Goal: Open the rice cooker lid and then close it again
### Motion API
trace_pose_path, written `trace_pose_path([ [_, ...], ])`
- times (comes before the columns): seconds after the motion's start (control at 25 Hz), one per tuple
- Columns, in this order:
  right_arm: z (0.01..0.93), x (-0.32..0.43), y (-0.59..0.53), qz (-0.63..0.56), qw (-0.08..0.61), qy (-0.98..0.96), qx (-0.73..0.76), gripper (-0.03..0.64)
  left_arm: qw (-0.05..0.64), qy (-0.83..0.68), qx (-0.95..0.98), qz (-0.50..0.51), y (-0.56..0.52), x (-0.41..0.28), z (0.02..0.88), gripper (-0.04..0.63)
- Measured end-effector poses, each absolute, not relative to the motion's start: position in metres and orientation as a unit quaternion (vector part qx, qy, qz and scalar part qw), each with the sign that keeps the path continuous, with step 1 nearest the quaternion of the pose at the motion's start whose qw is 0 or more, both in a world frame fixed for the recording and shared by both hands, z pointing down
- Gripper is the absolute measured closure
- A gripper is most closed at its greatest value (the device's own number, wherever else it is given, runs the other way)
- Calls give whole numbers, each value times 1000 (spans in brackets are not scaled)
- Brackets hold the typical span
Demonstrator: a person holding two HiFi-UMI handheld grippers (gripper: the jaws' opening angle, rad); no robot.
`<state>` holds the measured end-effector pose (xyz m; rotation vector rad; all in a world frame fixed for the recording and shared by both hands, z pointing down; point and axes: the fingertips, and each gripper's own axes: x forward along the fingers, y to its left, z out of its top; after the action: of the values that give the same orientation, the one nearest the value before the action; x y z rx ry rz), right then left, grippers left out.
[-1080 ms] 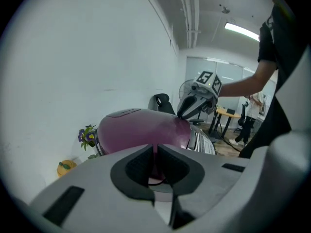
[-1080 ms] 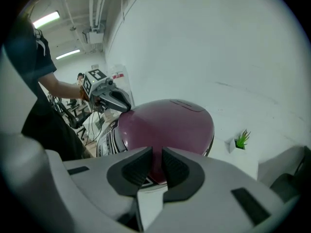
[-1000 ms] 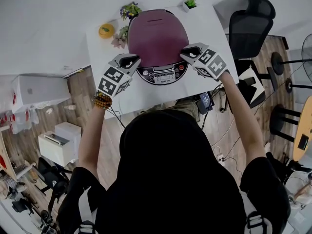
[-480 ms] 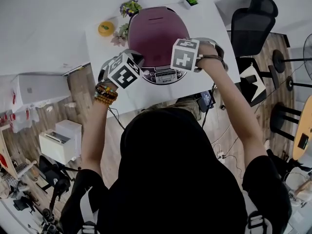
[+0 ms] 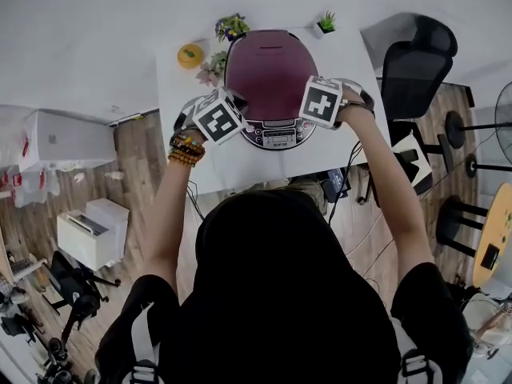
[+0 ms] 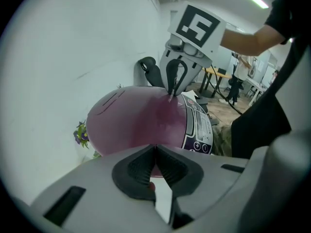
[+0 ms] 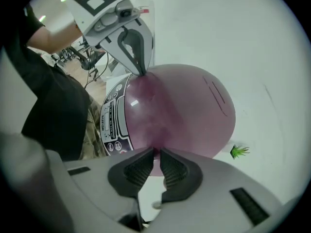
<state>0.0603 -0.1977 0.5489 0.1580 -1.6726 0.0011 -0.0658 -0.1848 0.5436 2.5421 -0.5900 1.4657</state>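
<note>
Both tips touch the rice cooker lid (image 5: 270, 70): left gripper (image 7: 142, 70) jaws closed, right gripper (image 6: 173, 92) jaws just narrowed to an empty slit.

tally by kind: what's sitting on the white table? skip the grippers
Rice cooker: 1
Small plants: 3 (purple flowers, pale flowers, green potted plant)
Yellow round object: 1
Total: 5
</note>
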Motion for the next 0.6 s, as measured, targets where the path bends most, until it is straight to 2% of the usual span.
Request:
trace_pose_path([
  [0.16,548,61,-189,70,611,-782,102,560,25,-238,853,463,-195,-62,526,565],
  [0.44,468,35,-218,18,440,-874,208,560,-17,-377,902,211,-229,-44,426,565],
  [0.6,404,17,-226,-51,328,-904,270,561,-47,-442,889,108,-234,-45,375,565],
])
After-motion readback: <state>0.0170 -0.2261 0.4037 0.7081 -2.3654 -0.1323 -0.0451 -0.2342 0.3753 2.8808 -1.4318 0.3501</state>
